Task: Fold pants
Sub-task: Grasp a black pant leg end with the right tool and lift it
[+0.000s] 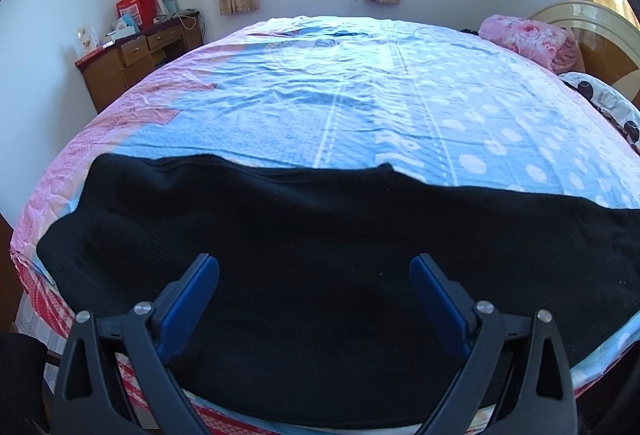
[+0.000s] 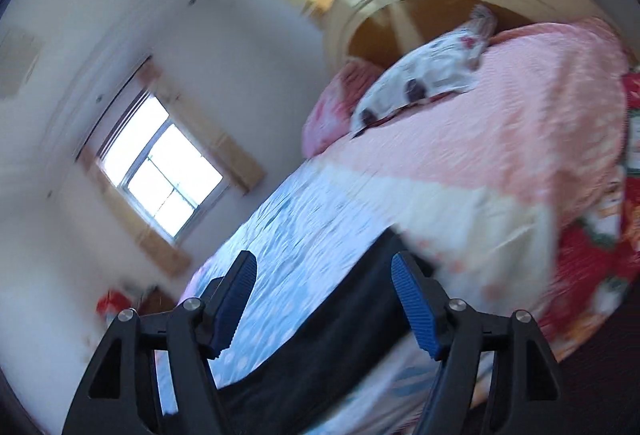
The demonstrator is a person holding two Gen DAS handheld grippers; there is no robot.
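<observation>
Left gripper (image 1: pixel 314 271), jaws spread and empty, hovers over black pants (image 1: pixel 320 235) lying flat at six o'clock on the bed (image 1: pixel 360 95). Right gripper (image 2: pixel 324 275) also spread, empty. The fabric looks soft and limp; pinch an edge.

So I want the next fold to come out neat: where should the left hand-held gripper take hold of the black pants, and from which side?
Probably at the near edge of the black pants, which hangs over the bed front. They lie flat, so only an edge gives the pads something to pinch. The open left hand-held gripper already hovers there, so come from the near side, sloping down.
</observation>
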